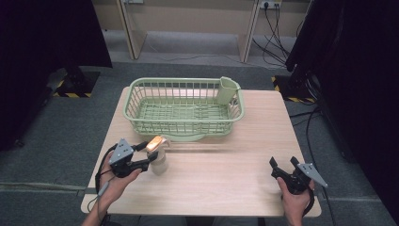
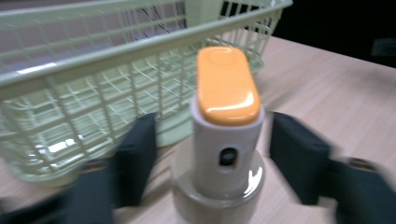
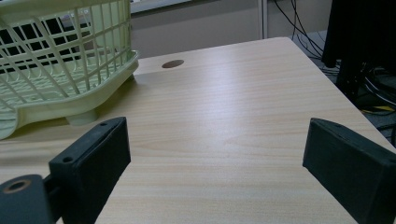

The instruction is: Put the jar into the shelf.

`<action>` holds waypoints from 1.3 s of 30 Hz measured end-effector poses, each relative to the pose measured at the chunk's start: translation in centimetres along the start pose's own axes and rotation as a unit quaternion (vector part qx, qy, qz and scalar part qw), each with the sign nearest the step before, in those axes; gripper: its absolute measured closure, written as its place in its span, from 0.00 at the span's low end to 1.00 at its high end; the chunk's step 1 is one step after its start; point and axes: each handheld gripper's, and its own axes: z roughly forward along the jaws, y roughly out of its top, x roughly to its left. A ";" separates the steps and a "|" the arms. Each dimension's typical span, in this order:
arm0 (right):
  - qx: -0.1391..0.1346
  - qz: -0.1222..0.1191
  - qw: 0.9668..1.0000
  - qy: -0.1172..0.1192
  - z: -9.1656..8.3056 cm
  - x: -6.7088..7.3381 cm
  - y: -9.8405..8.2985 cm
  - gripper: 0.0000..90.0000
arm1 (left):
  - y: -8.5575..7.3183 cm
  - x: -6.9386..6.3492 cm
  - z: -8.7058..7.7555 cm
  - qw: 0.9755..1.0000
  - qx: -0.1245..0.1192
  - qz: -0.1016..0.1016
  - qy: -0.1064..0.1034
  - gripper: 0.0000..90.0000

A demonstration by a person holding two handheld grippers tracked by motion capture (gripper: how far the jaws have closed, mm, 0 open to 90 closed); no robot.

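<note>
Straddling bottle, left gripper level

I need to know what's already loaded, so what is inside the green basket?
The green basket holds a small green cup hooked in its far right corner; the slatted floor otherwise looks bare. The near wall's mesh partly screens the floor just behind it.

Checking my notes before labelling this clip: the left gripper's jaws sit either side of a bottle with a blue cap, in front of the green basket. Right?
Not quite: the cap is orange, as the left gripper view shows. The left gripper does have the bottle between its jaws, before the green basket.
</note>
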 end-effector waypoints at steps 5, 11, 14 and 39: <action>-0.001 0.000 1.000 0.000 0.0 0.0 0.0 0.08 | -1.7 0.1 -2.8 1.000 -0.014 0.004 0.017 0.06; -0.001 -0.002 1.000 -0.001 0.0 0.0 0.0 0.08 | -3.9 0.7 -4.8 1.000 -0.025 -0.006 0.010 0.03; -0.001 -0.003 1.000 -0.001 0.0 0.0 0.0 0.08 | -4.1 0.6 -4.9 0.999 -0.033 -0.006 0.008 0.03; 0.000 -0.003 1.000 -0.002 0.0 0.0 0.0 0.08 | -1.0 -0.2 -1.2 0.999 -0.038 0.009 -0.002 0.13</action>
